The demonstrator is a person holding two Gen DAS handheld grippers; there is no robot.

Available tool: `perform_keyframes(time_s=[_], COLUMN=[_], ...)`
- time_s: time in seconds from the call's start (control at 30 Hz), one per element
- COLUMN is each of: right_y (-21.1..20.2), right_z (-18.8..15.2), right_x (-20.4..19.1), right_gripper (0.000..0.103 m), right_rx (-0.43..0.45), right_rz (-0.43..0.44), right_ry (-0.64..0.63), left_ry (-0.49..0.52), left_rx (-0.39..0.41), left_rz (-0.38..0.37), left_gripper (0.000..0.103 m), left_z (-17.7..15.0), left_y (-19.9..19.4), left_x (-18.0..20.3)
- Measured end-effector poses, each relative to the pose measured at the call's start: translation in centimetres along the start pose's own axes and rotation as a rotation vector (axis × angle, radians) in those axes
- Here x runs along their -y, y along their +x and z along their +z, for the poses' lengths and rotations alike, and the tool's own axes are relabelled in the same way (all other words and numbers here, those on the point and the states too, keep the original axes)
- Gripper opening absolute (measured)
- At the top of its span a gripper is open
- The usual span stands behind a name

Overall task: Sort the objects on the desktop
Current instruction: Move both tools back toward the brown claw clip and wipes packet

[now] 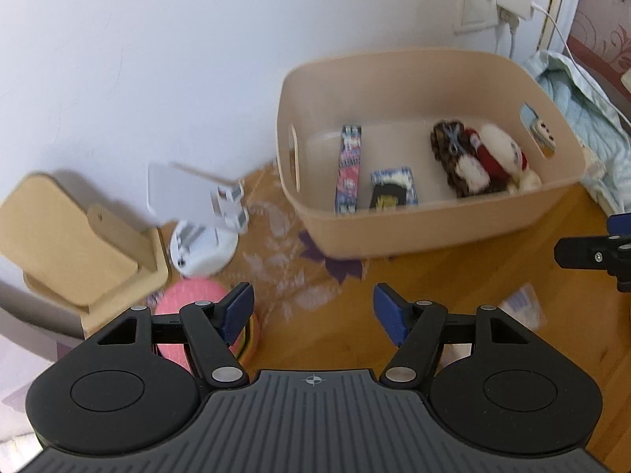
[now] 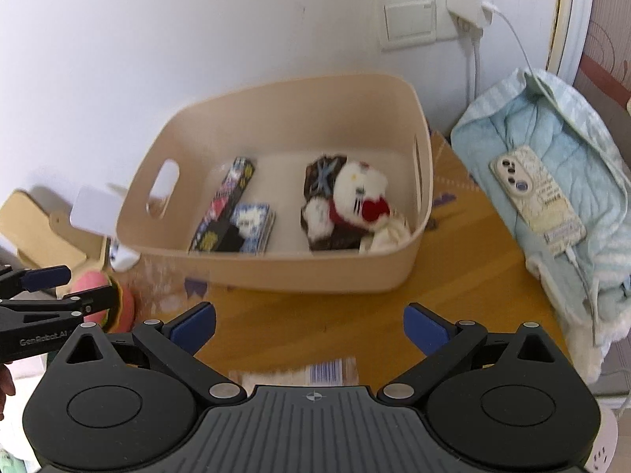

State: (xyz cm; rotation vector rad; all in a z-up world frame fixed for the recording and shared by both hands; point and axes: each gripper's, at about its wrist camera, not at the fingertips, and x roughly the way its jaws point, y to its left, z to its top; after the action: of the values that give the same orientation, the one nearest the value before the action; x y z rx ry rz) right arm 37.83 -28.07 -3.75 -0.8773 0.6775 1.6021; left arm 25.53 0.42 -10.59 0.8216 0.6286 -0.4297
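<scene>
A beige plastic bin [image 1: 394, 232] [image 2: 315, 276] stands on the wooden desk by the wall. Inside lie a long patterned box [image 1: 348, 169] [image 2: 226, 205], a small blue-white packet [image 1: 394, 187] [image 2: 252, 224], a dark patterned pouch [image 1: 449, 149] [image 2: 319, 175] and a white-and-red plush toy [image 1: 501, 153] [image 2: 361, 193]. My left gripper [image 1: 313, 309] is open and empty above the desk, in front of the bin. My right gripper [image 2: 309, 325] is open and empty, also in front of the bin. A clear packet with a barcode [image 2: 327, 370] [image 1: 522, 307] lies on the desk under the right gripper.
A pink round plush [image 1: 197, 299] [image 2: 94, 287], a white phone stand [image 1: 197, 213] and a wooden stand [image 1: 75, 244] sit left of the bin. A light blue quilted cloth [image 2: 552, 181] with a charging phone [image 2: 536, 193] lies to the right. Wall sockets [image 2: 469, 0] are behind.
</scene>
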Motion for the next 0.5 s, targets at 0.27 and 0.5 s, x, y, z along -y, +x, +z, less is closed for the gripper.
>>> perform_keyframes(time_s=[0.27,0.5], right_y=[1.5,2.4], right_z=[-2.8,-4.6], right_x=[0.2,0.5], right_gripper=[0.103,0.103], right_rx=[-0.085,-0.142], right_rz=[-0.023,-0.036], right_ry=[-0.027,-0.037], left_ry=[-0.019,-0.024], left_rx=[-0.084,-0.156], left_rz=[-0.051,-0.035], left_gripper=[0.069,0.069], left_z=[-4.8,-8.0], left_y=[0.7,2.8], left_x=[0.6,1.0])
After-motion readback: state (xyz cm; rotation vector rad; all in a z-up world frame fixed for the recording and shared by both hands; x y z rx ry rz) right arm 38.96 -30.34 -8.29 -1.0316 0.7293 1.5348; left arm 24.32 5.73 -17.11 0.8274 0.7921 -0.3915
